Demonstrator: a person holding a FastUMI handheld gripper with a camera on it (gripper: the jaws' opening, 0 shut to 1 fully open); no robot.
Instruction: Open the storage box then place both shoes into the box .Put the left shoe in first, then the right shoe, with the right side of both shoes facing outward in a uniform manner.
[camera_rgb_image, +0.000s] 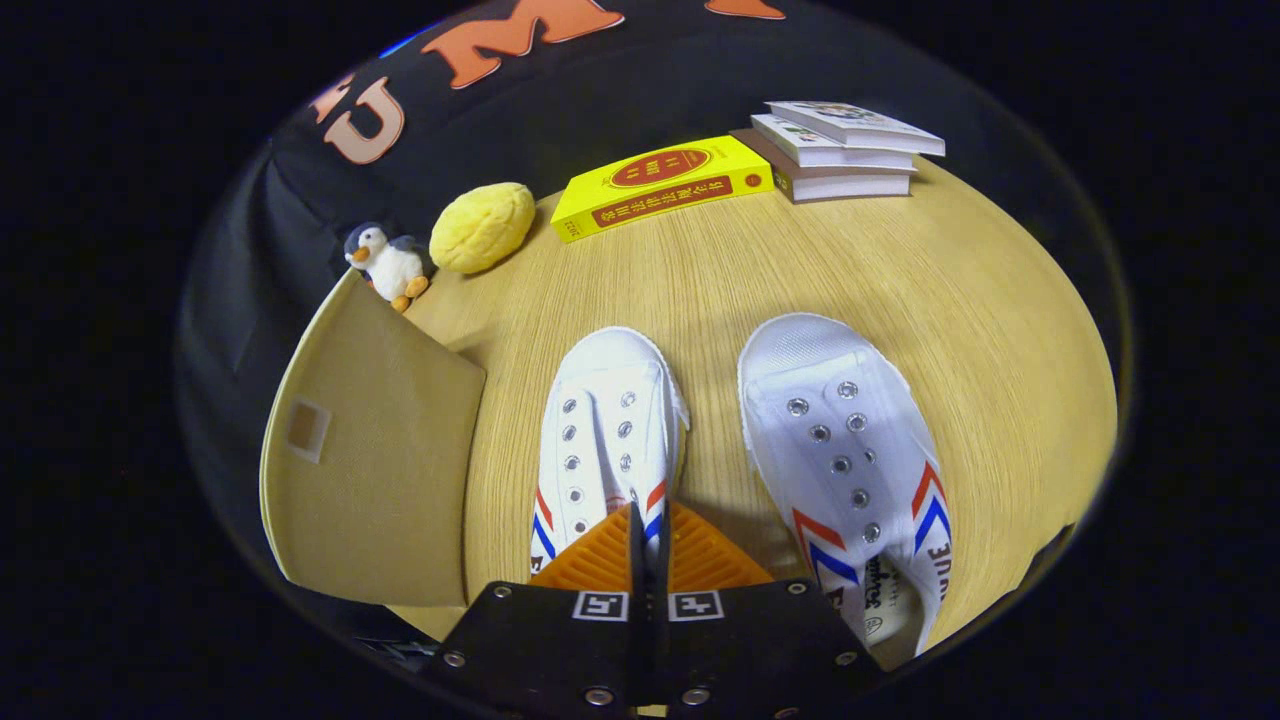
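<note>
**Hand-held gripper closed above the left shoe**

From left I see the beige storage box (375, 470) with its flap, then the left shoe (610, 430) on the desk (720, 290). My hand-held gripper (640, 530) hangs over its heel, fingers pressed together on nothing. The right shoe (850, 460) lies just beside.

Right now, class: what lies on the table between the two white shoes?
In the gripper view, only bare wooden table separates the left shoe from the right shoe.

Hand-held gripper (648, 530) level, fingers closed together.
</note>
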